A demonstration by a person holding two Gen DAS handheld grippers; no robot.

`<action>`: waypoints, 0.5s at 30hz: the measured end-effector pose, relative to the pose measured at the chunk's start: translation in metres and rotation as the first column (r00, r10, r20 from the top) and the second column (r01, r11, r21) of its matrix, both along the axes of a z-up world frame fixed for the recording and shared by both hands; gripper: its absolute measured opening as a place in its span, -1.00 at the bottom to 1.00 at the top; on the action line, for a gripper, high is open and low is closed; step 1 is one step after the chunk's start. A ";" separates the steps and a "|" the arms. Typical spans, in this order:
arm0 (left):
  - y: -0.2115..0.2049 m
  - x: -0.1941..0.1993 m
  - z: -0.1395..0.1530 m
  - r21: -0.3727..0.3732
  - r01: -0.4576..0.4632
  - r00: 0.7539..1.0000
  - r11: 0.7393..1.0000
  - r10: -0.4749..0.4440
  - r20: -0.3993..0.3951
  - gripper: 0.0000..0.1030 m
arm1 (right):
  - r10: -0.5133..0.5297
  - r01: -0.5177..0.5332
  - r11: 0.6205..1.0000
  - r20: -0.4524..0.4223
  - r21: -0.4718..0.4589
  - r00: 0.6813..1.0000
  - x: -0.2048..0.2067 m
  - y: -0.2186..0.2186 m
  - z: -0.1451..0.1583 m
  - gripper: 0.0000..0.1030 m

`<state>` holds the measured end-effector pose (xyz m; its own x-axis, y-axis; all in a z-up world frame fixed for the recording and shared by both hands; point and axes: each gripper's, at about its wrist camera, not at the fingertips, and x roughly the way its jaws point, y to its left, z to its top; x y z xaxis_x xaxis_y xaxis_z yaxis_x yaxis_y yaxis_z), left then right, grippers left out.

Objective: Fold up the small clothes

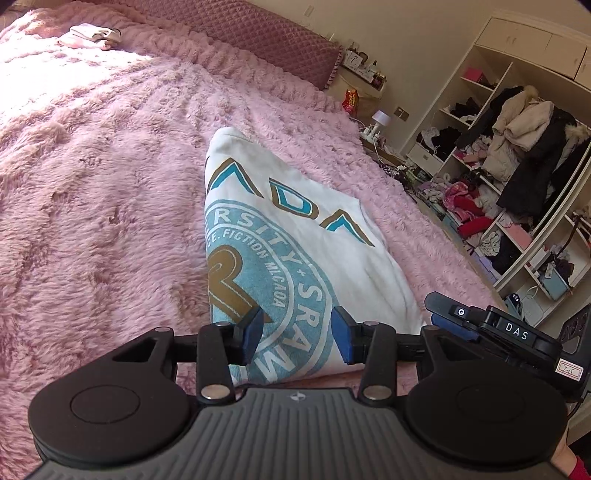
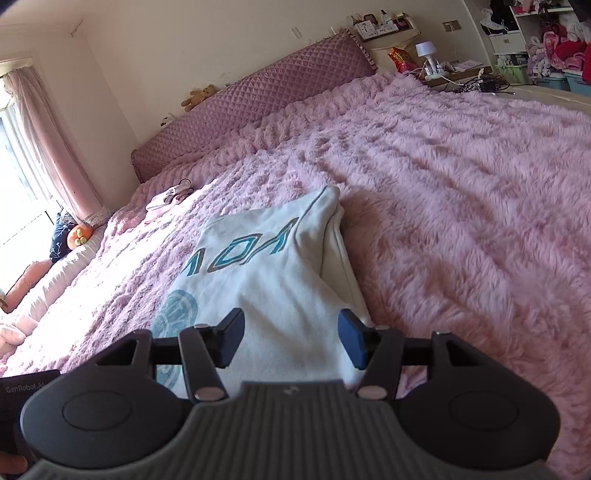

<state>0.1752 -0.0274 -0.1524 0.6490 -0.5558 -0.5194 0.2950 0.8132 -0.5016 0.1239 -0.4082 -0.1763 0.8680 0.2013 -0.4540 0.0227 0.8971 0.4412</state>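
Shirt [image 1: 295, 236] flat under both tongs [image 1: 298, 334] [image 2: 291, 338] (parted, gripping nothing).

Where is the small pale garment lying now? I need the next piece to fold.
The small pale garment lies on the fluffy pink blanket near the quilted mauve headboard, far upper left in the left wrist view.

The folded shirt [image 1: 295, 236] lies on the bed [image 1: 110, 166]. In the left wrist view the left tongs [image 1: 297, 338] hang over the shirt's near end, and the right tongs [image 1: 454, 325] sit at 3 o'clock from them. A small pile of clothes [image 1: 92, 37] lies far off at 11 o'clock. The headboard [image 1: 280, 40] stands behind the bed at 12 o'clock. The shelves [image 1: 517, 166] stand at 2 o'clock, past the bed's edge.
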 end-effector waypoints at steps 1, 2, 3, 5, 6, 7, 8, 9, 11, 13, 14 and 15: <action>0.008 0.007 0.001 -0.045 -0.009 1.000 0.999 0.009 -0.011 0.08 | 0.010 -0.010 1.000 0.009 0.011 1.000 0.005 -0.006 0.005 0.18; 0.014 0.014 0.001 -0.090 -0.016 0.999 0.996 0.013 -0.031 0.10 | 0.036 -0.036 0.998 0.007 0.047 0.999 0.014 -0.016 0.010 0.22; 0.023 0.024 -0.003 -0.156 -0.026 0.998 0.987 0.016 -0.065 0.10 | 0.056 -0.056 0.995 0.000 0.086 0.998 0.023 -0.025 0.012 0.22; 0.038 0.040 -0.013 -0.243 -0.064 0.991 0.968 0.033 -0.131 0.10 | 0.080 -0.076 0.984 -0.019 0.160 0.997 0.040 -0.043 0.010 0.29; 0.043 0.046 -0.017 -0.260 -0.078 0.988 0.963 0.040 -0.150 0.10 | 0.089 -0.080 0.979 -0.039 0.189 0.995 0.048 -0.050 0.006 0.29; 0.049 0.053 -0.024 -0.283 -0.086 0.984 0.955 0.036 -0.176 0.10 | 0.098 -0.083 0.971 -0.060 0.222 0.993 0.057 -0.058 0.002 0.29; 0.054 0.059 -0.032 -0.312 -0.093 0.979 0.946 0.029 -0.203 0.10 | 0.104 -0.083 0.965 -0.070 0.247 0.992 0.061 -0.063 -0.002 0.29; 0.059 0.067 -0.042 -0.357 -0.092 0.970 0.930 0.003 -0.242 0.10 | 0.116 -0.087 0.954 -0.086 0.287 0.989 0.068 -0.069 -0.008 0.30; 0.064 0.079 -0.062 -0.433 -0.086 0.952 0.897 -0.054 -0.300 0.11 | 0.145 -0.091 0.927 -0.122 0.365 0.982 0.078 -0.078 -0.022 0.32; 0.067 0.088 -0.075 -0.463 -0.098 0.945 0.881 -0.064 -0.321 0.16 | 0.166 -0.094 0.909 -0.148 0.405 0.975 0.087 -0.080 -0.034 0.32; 0.067 0.093 -0.081 -0.464 -0.099 0.940 0.880 -0.070 -0.334 0.17 | 0.170 -0.094 0.910 -0.158 0.404 0.973 0.089 -0.080 -0.038 0.32; 0.067 0.099 -0.086 -0.468 -0.099 0.933 0.878 -0.082 -0.351 0.17 | 0.177 -0.099 0.912 -0.165 0.398 0.970 0.093 -0.077 -0.041 0.32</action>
<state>0.2741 0.0393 -0.2388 0.4804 -0.7861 -0.3889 0.0204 0.4533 -0.8911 0.2166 -0.4853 -0.2176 0.7221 0.5049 -0.4729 0.0311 0.6592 0.7513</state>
